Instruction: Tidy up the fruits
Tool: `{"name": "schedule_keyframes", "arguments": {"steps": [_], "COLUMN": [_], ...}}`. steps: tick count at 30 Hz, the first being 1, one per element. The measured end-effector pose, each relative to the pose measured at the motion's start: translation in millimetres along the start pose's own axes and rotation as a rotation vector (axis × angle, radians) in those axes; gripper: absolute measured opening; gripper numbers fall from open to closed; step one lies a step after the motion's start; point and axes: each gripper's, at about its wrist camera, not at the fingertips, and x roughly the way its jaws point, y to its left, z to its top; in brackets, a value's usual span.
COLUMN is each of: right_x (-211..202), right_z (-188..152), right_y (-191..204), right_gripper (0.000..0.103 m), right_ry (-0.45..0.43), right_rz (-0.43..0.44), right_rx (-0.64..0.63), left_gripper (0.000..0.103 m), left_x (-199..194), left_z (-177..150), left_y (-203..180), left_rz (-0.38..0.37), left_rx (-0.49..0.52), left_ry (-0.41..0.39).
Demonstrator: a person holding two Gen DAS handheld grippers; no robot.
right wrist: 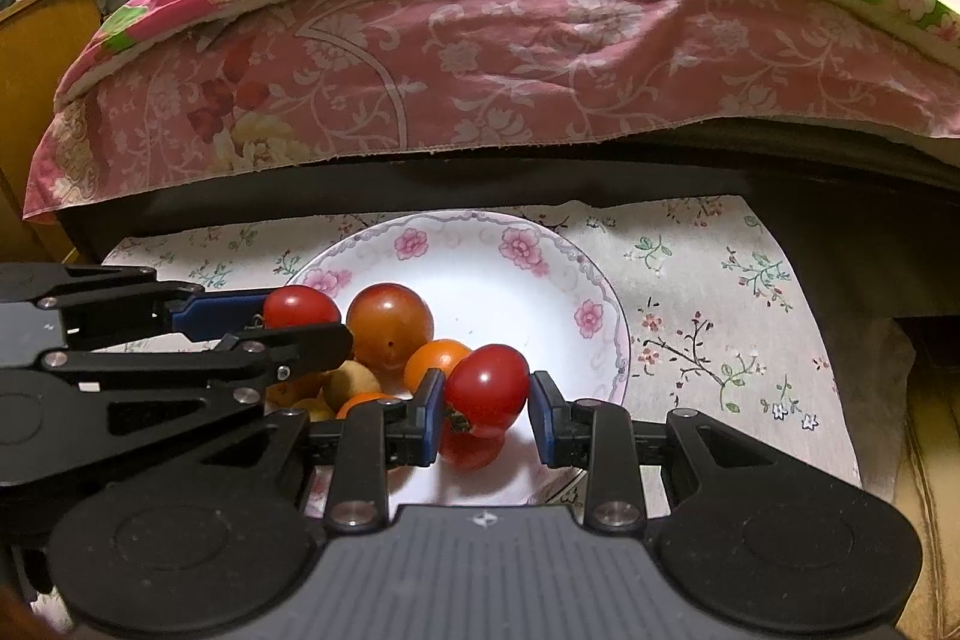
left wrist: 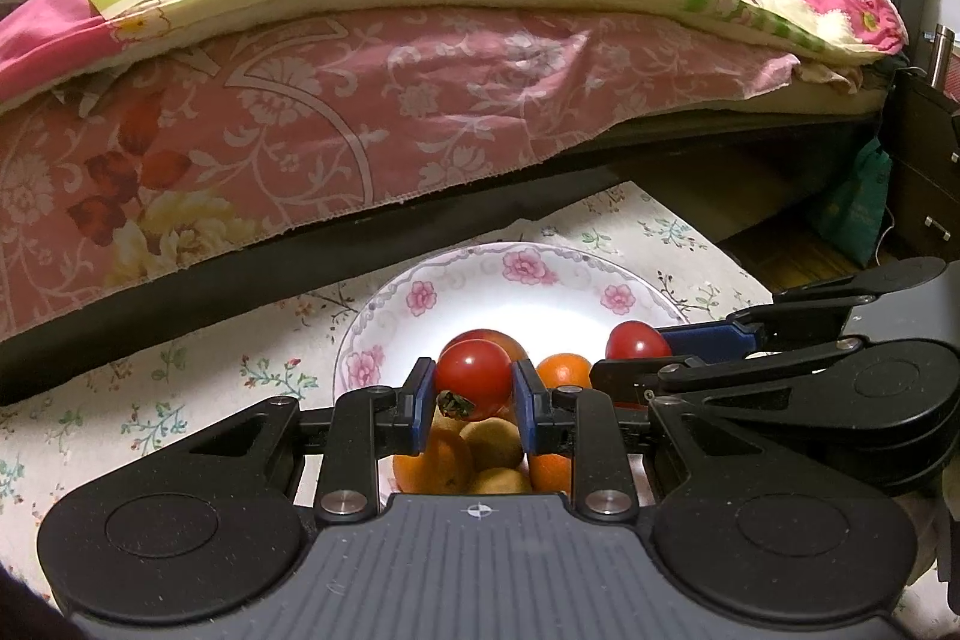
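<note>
Because these tomatoes look thin-skinned, smooth and light, I judge they will bruise or split under a hard squeeze and slip under a weak one, so the broad middle is the place to take them, pads on opposite cheeks, stem end left alone.

My left hand-held gripper (left wrist: 474,388) is pinching one red tomato (left wrist: 473,377) that way, both blue pads pressed against its sides, its dried green calyx pointing down, held just above the fruit pile in the flowered plate (left wrist: 420,280).

My right hand-held gripper (right wrist: 487,403) is spread a little wider than a second red tomato (right wrist: 487,387); the left pad touches or nearly touches it, and a gap shows at the right pad. Whether this tomato rests on the plate's near side or hangs just over it, I cannot tell. An orange (right wrist: 435,359), a large orange-red tomato (right wrist: 389,325) and a kiwi (right wrist: 349,381) lie beside it in the plate, which sits on the floral cloth (right wrist: 720,316) in front of the bed (right wrist: 480,70).
</note>
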Motion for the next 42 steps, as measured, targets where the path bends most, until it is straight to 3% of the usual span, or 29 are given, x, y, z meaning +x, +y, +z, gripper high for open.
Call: {"name": "schedule_keyframes", "arguments": {"steps": [42], "right_x": [15.4], "right_z": [11.0], "right_y": [-10.8], "right_gripper": [0.031], "right_ry": [-0.097], "right_rz": [-0.025], "right_rx": [0.018], "left_gripper": [0.038], "left_x": [22.3], "left_z": [8.7], "left_y": [7.1], "left_rz": [0.002], "left_rx": [0.005], "left_ry": [-0.006]}}
